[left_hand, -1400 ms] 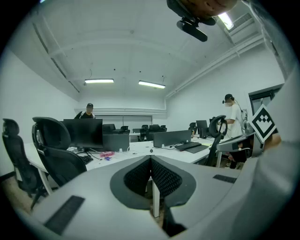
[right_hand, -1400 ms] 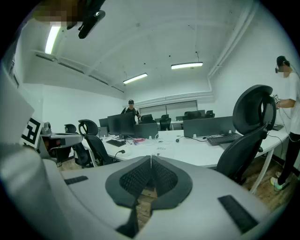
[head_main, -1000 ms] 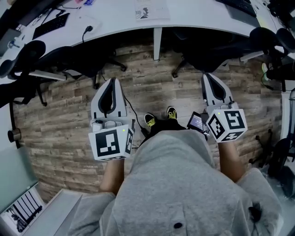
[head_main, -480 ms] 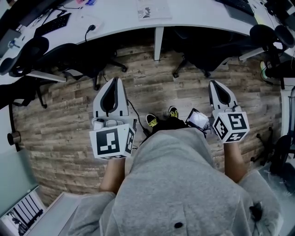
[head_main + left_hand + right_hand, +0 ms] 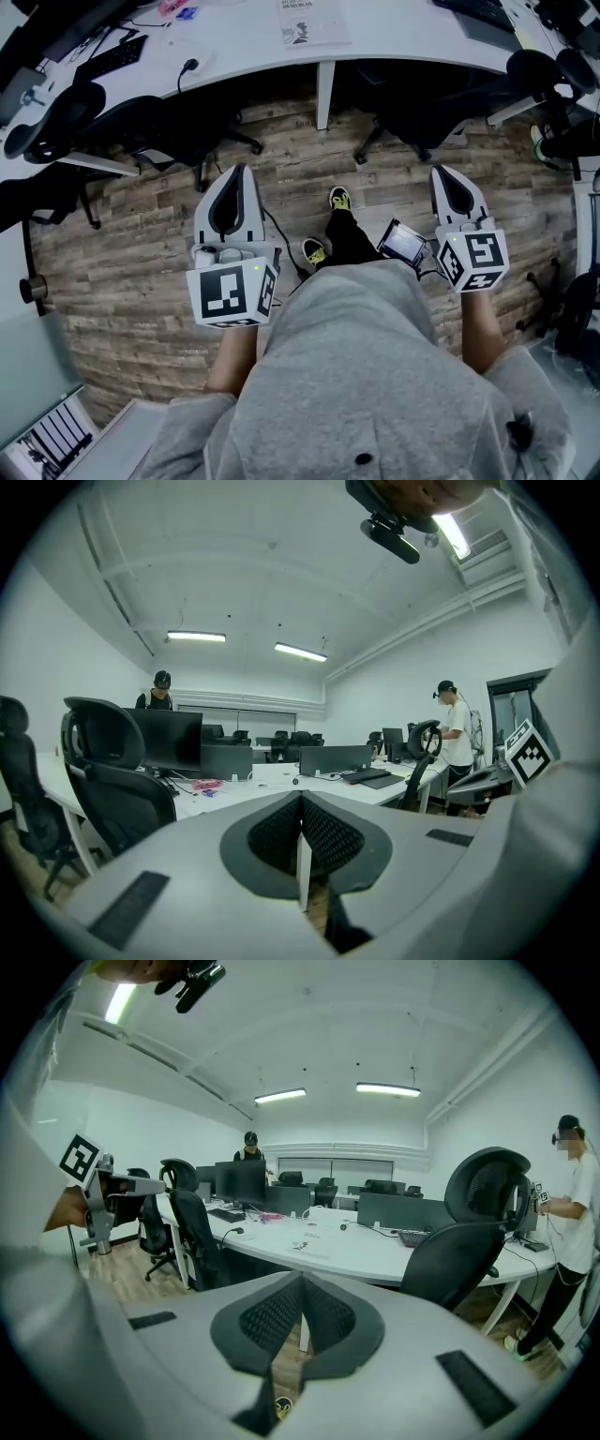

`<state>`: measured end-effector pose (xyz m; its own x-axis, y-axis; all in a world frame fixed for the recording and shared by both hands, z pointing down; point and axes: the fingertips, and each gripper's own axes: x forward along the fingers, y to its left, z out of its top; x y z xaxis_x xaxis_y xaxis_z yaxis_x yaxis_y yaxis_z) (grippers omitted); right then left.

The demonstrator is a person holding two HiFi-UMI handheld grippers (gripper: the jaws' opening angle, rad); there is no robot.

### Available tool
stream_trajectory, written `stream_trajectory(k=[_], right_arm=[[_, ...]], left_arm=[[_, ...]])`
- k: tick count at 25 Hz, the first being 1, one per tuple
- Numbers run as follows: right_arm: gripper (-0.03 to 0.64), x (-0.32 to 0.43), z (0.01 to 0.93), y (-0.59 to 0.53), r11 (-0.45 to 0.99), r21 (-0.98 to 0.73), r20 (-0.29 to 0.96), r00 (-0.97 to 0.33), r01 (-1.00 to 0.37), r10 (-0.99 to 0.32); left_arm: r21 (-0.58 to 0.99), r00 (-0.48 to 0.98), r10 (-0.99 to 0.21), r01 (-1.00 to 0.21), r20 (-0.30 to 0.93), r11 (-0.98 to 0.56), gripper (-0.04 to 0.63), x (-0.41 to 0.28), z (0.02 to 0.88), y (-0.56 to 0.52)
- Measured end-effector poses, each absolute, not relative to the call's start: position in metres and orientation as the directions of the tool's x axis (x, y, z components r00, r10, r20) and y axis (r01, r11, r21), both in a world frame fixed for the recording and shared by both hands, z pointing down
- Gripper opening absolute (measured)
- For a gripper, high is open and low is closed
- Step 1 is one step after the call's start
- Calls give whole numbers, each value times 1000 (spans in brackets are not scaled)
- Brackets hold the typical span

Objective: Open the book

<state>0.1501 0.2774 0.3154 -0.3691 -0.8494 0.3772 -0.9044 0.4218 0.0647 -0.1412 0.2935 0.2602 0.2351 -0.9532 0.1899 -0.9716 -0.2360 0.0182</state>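
**Grippers.** The left gripper (image 5: 238, 174) had its jaws fully together with nothing between them; its own view showed the two dark pads meeting along one seam (image 5: 301, 803). The right gripper (image 5: 443, 172) was in the same condition, jaws pressed flat together and empty (image 5: 301, 1281). Both were held out in front of the person over the wooden floor (image 5: 141, 272), touching nothing.

**Surroundings.** Black office chairs (image 5: 164, 122) stood between the grippers and the white desk (image 5: 403, 37).

**The book.** What appeared to be the book (image 5: 314, 21) lay flat on the desk at the far edge of the head view, roughly between the lines of the two grippers and well apart from both. The right gripper view showed it as a thin pale item on the desk top (image 5: 302, 1244). It looked closed. Which edge carried the spine could not be made out.

**Handling assessment.** In the inspector's judgement the book was thin and light, with a soft paper cover that would bend and not lift as a board. The smooth desk top would probably let it slide under a sideways push. It would be best taken at the free edge of the cover, opposite the spine. The other gripper should press the body down. Both sets of jaws would first have to open.
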Motion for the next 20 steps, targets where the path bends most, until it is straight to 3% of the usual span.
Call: stream_trajectory(k=[20], right_arm=[[26,141,297,183,479,162,317,-414,-863,-853]], left_arm=[[-15,241,-950,-968,198,-249,9,-143,267,224]])
